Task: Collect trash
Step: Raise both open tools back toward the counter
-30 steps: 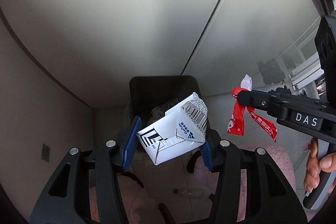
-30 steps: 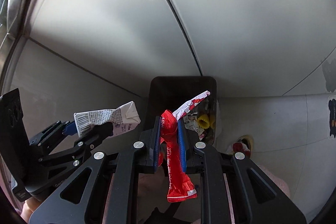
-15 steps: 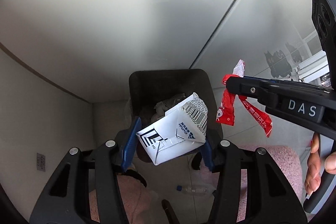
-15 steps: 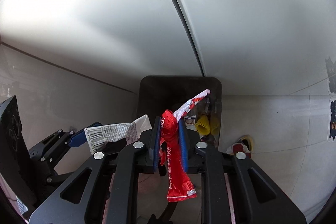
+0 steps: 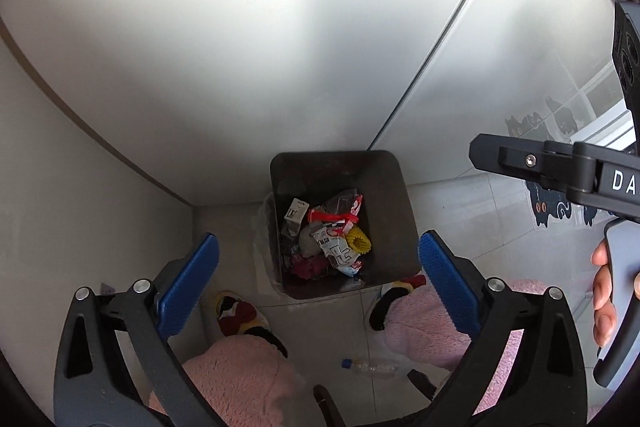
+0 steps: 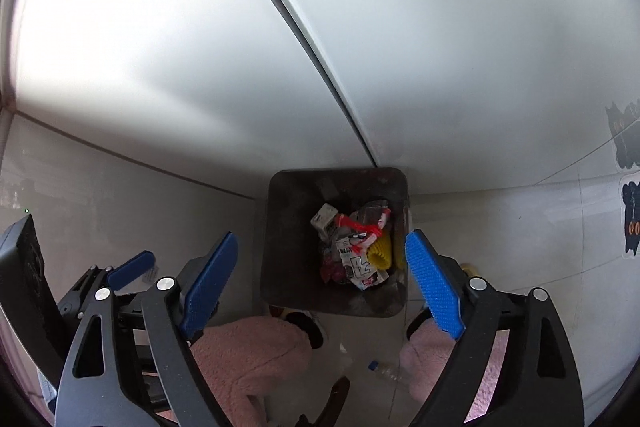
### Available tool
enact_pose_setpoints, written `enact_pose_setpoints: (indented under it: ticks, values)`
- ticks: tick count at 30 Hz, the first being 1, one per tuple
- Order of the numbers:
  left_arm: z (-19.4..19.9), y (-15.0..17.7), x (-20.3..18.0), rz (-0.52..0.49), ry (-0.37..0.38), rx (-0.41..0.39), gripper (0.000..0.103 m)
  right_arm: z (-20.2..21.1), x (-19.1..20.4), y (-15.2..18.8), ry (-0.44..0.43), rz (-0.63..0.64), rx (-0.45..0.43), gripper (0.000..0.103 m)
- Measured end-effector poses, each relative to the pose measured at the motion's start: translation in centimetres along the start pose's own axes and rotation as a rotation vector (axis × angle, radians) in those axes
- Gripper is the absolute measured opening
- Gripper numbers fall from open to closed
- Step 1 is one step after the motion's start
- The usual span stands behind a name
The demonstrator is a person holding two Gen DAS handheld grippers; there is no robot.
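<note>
A dark square trash bin [image 5: 390, 211] [image 6: 280, 227] stands on the floor against the wall. Inside it lie a white carton [image 5: 295, 213] [image 6: 323, 219], a red wrapper [image 5: 332, 217] [image 6: 356, 225] and several other scraps. My left gripper [image 5: 318, 281] is open and empty, held above the bin's near rim. My right gripper [image 6: 322, 281] is open and empty above the bin. The right gripper's body shows at the right of the left wrist view [image 5: 560, 175]; the left gripper's blue pads [image 6: 132, 269] show at the left of the right wrist view.
A clear plastic bottle with a blue cap [image 5: 370, 367] [image 6: 386, 371] lies on the tiled floor near the person's pink fuzzy legs [image 5: 240, 379] and patterned slippers [image 5: 236, 315]. White walls meet behind the bin. Cat stickers [image 5: 552, 203] are on the right wall.
Both grippers opened. The white carton dropped from the left gripper and the red wrapper from the right gripper; both now lie in the bin.
</note>
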State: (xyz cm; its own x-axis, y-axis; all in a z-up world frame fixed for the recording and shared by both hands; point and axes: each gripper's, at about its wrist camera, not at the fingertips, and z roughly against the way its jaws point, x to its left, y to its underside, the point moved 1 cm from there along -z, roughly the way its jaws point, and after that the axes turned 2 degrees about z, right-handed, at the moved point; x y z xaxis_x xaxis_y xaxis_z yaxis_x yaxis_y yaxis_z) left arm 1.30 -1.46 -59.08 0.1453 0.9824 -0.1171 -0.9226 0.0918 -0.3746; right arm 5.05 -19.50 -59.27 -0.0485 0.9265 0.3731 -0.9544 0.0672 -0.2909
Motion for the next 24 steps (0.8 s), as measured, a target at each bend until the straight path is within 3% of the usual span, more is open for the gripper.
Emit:
enact_pose_setpoints:
  ticks: [6,13,24]
  values:
    - [5.4,0.4,-0.9,-0.012,0.003,-0.082,0.095,4.7,0.9,0.8,0.027,0.038,-0.067,0.097]
    - [12.9,-0.2,-1.6,-0.024,0.008,-0.206,0.095,11.8,1.7,2.0,0.022,0.096,-0.154,0.097]
    - [24.5,-7.3,-1.0,0.021,0.008,-0.409,0.095,24.0,3.6,-1.6,0.021,0.176,-0.373,0.100]
